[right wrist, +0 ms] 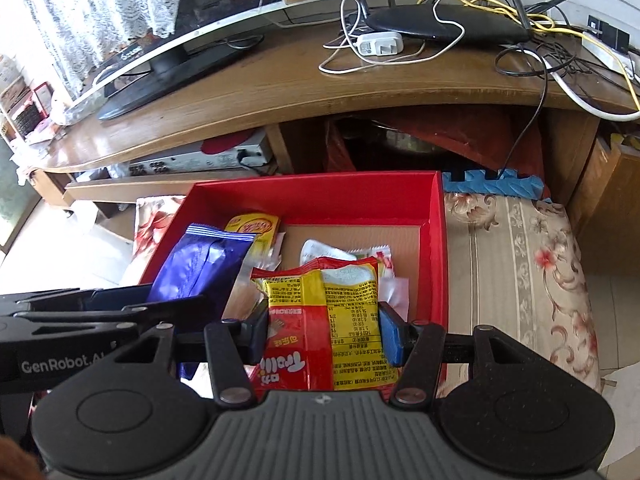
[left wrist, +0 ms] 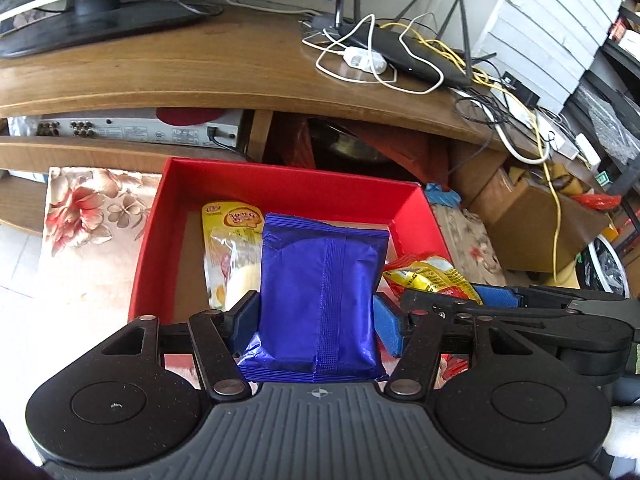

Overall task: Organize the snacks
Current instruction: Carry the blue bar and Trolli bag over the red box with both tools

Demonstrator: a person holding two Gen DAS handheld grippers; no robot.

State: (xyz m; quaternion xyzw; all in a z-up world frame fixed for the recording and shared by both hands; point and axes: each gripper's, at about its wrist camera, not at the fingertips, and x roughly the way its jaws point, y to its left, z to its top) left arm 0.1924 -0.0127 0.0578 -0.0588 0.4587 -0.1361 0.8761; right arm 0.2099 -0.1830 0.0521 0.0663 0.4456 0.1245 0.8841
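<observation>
A red open box (left wrist: 280, 184) stands on a floral cushion in front of me; it also shows in the right wrist view (right wrist: 320, 196). My left gripper (left wrist: 316, 320) is shut on a blue snack packet (left wrist: 320, 288) and holds it over the box's near side. My right gripper (right wrist: 324, 332) is shut on a red and yellow snack packet (right wrist: 324, 320), held over the box beside the blue snack packet (right wrist: 192, 264). A yellow snack bag (left wrist: 232, 240) lies in the box, also seen from the right (right wrist: 256, 228). White wrapped snacks (right wrist: 336, 254) lie in the box.
A wooden TV stand (left wrist: 200, 68) rises behind the box, with a monitor (left wrist: 92, 4), a black router (left wrist: 408, 52) and tangled cables (left wrist: 496, 92) on top. A silver player (left wrist: 132, 130) sits on its shelf. The floral cushion (right wrist: 520, 264) extends right of the box.
</observation>
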